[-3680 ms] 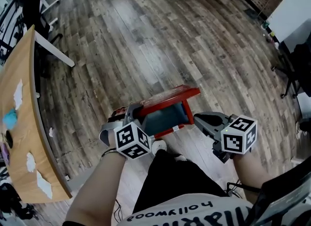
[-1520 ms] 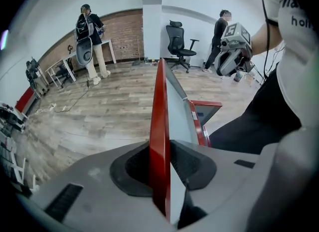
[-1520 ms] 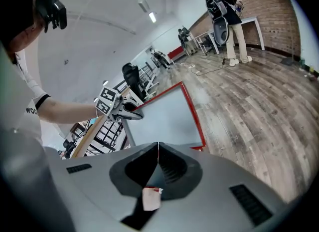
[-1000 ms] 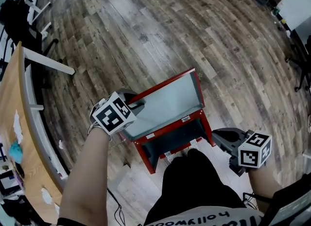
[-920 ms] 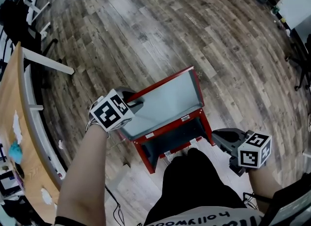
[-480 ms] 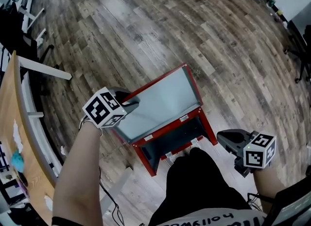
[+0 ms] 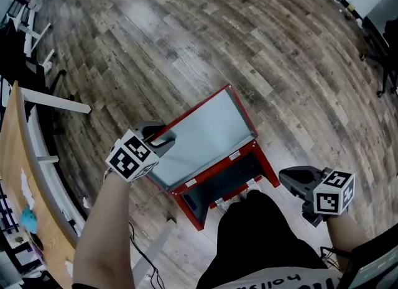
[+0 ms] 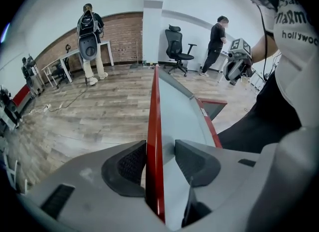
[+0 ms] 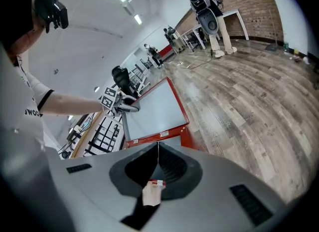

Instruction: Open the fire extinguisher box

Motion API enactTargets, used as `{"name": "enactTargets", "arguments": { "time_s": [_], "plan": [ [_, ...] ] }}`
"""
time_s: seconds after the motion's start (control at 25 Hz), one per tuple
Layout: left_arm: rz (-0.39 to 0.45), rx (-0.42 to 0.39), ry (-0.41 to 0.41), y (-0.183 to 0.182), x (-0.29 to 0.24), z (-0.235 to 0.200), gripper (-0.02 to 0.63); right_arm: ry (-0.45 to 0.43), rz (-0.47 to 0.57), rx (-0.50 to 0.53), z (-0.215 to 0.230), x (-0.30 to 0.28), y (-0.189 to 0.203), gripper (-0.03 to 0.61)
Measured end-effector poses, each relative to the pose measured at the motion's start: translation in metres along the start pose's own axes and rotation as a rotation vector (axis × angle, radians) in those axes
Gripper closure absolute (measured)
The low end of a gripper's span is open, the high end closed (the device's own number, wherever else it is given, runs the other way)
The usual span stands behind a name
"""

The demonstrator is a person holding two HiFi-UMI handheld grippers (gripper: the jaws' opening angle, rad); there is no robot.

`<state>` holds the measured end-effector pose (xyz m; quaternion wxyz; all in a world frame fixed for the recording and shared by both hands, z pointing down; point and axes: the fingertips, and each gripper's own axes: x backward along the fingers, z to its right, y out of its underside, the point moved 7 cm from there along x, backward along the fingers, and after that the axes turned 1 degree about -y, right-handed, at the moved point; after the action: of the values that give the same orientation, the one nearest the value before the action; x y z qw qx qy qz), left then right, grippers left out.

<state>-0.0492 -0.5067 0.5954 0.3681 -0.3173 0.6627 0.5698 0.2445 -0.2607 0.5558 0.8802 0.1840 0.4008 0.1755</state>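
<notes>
Red-painted steel frames the glazed door of the fire extinguisher box, swung up, its free edge between the left gripper's opening jaws. Stiff, light, slick: grip the rim, not the glass. The right gripper, clenched empty, hangs beside the box.

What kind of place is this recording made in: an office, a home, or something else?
Probably an open office or lab workspace, not a home. It has a wide wood-plank floor, a black swivel office chair near a brick wall, and a long wooden desk at the side.
</notes>
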Motion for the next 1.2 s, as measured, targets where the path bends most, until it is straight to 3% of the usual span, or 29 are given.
{"name": "enactTargets", "arguments": {
  "time_s": [0.28,0.48,0.64,0.84,1.0,1.2],
  "plan": [
    [0.023,-0.08,-0.069,-0.002,0.003,0.008,0.451,-0.006,-0.012,0.005,-0.002,-0.004,0.003,0.568],
    [0.042,-0.161,-0.19,-0.002,0.007,0.018,0.432,-0.02,-0.022,0.017,-0.008,-0.008,0.001,0.568],
    [0.08,-0.152,-0.28,-0.003,0.017,0.024,0.389,-0.033,-0.022,0.041,-0.013,-0.01,-0.003,0.568],
    [0.116,-0.154,-0.352,-0.006,0.033,0.031,0.388,-0.042,-0.021,0.077,-0.021,-0.008,-0.01,0.568],
    [0.213,-0.114,-0.438,-0.018,0.061,0.035,0.388,-0.051,-0.016,0.105,-0.032,-0.002,-0.017,0.568],
    [0.445,-0.021,-0.557,-0.055,0.127,0.052,0.398,-0.073,0.03,0.095,-0.054,0.017,-0.035,0.568]
  ]
}}
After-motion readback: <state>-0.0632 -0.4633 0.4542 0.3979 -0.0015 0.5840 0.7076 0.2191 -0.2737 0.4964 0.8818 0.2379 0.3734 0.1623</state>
